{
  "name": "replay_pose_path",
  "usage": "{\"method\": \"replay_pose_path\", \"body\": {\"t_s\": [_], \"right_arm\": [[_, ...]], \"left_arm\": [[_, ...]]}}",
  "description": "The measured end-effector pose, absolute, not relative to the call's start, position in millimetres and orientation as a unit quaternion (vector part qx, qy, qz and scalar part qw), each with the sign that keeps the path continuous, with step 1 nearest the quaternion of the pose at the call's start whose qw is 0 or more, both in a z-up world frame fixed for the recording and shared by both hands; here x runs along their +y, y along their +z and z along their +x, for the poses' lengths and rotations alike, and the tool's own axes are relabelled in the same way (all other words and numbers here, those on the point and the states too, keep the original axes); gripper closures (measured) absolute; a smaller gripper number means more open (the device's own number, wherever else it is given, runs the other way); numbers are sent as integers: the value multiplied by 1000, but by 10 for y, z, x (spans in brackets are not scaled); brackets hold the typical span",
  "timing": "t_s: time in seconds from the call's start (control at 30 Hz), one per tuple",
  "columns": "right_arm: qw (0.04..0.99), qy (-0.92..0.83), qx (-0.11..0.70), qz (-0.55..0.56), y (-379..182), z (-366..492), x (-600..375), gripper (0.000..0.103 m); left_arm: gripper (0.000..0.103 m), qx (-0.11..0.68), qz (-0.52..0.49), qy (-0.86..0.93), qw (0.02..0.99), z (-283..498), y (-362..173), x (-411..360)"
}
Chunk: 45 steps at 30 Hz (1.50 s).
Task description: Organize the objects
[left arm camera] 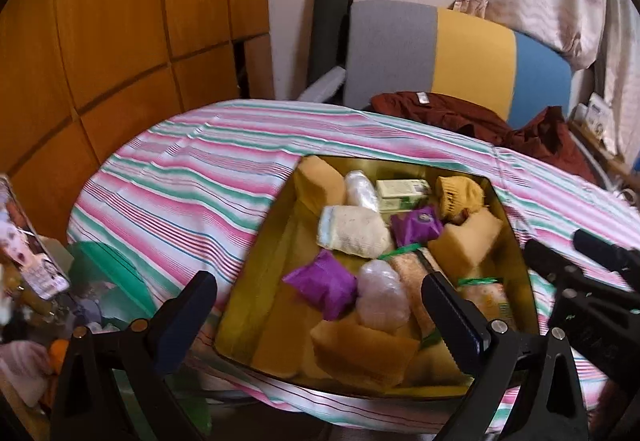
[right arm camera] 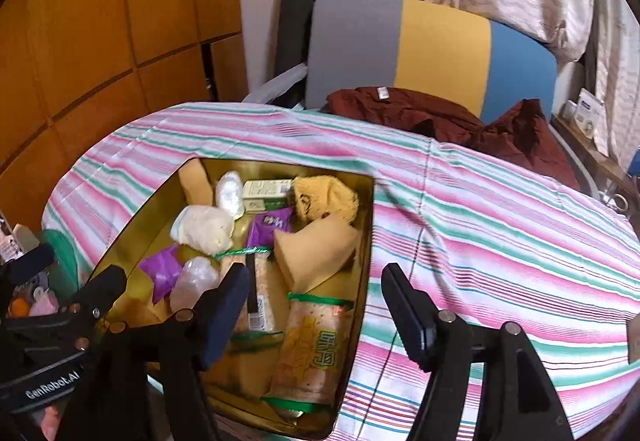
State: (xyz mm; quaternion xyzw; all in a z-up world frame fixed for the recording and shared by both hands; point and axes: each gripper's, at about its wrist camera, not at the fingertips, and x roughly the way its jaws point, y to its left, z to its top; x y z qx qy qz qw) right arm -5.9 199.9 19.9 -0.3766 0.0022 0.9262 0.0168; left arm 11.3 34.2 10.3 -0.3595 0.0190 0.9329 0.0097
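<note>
A gold metal tin (left arm camera: 256,281) (right arm camera: 366,241) sits on the striped tablecloth (left arm camera: 192,177) (right arm camera: 500,225), full of objects: yellow sponges (left arm camera: 364,353) (right arm camera: 316,253), purple packets (left arm camera: 324,285) (right arm camera: 268,227), a cream towel roll (left arm camera: 354,231) (right arm camera: 206,229), snack packs (right arm camera: 310,349), a small green-white box (left arm camera: 400,189) (right arm camera: 266,189) and a yellow knit item (left arm camera: 460,193) (right arm camera: 324,197). My left gripper (left arm camera: 320,317) is open and empty, above the tin's near part. My right gripper (right arm camera: 316,309) is open and empty over the tin's near right edge; it also shows in the left wrist view (left arm camera: 576,253).
A dark red garment (left arm camera: 480,121) (right arm camera: 440,117) lies at the table's far side before a grey, yellow and blue chair back (left arm camera: 460,53) (right arm camera: 432,49). Wooden cabinets (left arm camera: 120,21) stand at left. Clutter and a green bag (left arm camera: 104,273) sit left of the table.
</note>
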Motion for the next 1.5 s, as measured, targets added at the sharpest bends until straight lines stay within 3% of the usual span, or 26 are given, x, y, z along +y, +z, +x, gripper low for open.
{"method": "replay_pose_path", "body": {"t_s": [0.3,1.03,1.5], "right_arm": [[72,923,-4,-378,233,-63,1970,33],[66,915,28,-397,108,-64,1921,33],[78,916,32,-391,106,-58,1976,33]], "left_arm": [[0,6,-373,927,-34,52,106,221],[0,-15,-420,907,-12,-28,45,184],[9,-2,-420,907,-14,7,41,223]]}}
